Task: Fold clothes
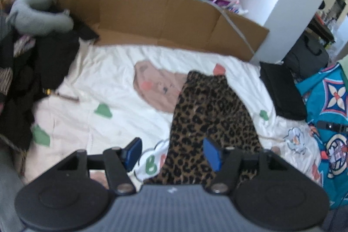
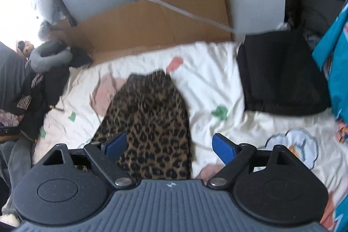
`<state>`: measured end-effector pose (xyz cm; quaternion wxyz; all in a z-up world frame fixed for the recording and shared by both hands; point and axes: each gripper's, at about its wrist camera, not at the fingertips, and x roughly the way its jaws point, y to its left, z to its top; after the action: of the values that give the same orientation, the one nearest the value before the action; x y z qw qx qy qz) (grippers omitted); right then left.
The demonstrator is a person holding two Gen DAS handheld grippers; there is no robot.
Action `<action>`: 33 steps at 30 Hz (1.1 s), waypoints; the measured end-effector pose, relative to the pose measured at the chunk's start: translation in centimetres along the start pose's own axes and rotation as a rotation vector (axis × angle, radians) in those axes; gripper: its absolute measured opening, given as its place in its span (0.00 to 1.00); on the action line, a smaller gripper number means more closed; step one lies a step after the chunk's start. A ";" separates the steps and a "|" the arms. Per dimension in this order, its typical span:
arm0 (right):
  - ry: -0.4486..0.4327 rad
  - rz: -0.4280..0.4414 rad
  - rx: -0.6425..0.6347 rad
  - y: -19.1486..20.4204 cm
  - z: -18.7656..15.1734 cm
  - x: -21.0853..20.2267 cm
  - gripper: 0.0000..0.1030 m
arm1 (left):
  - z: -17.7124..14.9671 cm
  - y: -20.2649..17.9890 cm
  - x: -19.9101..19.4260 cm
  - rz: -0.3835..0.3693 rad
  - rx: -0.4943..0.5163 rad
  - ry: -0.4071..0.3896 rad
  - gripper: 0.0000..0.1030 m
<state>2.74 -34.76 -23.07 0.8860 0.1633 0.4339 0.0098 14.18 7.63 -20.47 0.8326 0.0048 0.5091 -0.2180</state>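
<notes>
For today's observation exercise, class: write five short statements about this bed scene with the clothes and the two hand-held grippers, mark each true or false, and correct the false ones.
1. The leopard-print fabric garment lies on the white printed bedsheet. True.
2. The left hand-held gripper is clamped on the garment. False: its blue pads stand apart, gripping nothing.
3. A folded black garment sits on the sheet to the right of the leopard-print one. True.
4. The right hand-held gripper is shut. False: it is wide open.
5. A brown flattened cardboard sheet stands at the far edge of the bed. True.
</notes>
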 end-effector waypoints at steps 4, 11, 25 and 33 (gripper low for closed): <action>0.019 0.002 0.085 -1.8 -1.2 2.0 0.87 | -2.4 1.1 1.7 -0.007 -0.014 0.018 0.63; 0.061 0.025 0.096 -3.5 -3.2 4.8 0.81 | -5.4 4.9 4.9 -0.069 -0.205 0.025 0.53; 0.126 0.105 0.202 -6.5 -7.5 8.6 0.70 | -9.0 6.5 9.3 -0.105 -0.306 0.099 0.48; 0.193 0.169 0.235 -6.8 -9.5 11.4 0.53 | -9.9 6.8 10.6 -0.113 -0.342 0.092 0.44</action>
<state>1.67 -36.73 -39.30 0.8111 0.2998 0.4998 0.0490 12.37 12.30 -35.72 0.7836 -0.1555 0.5756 -0.1743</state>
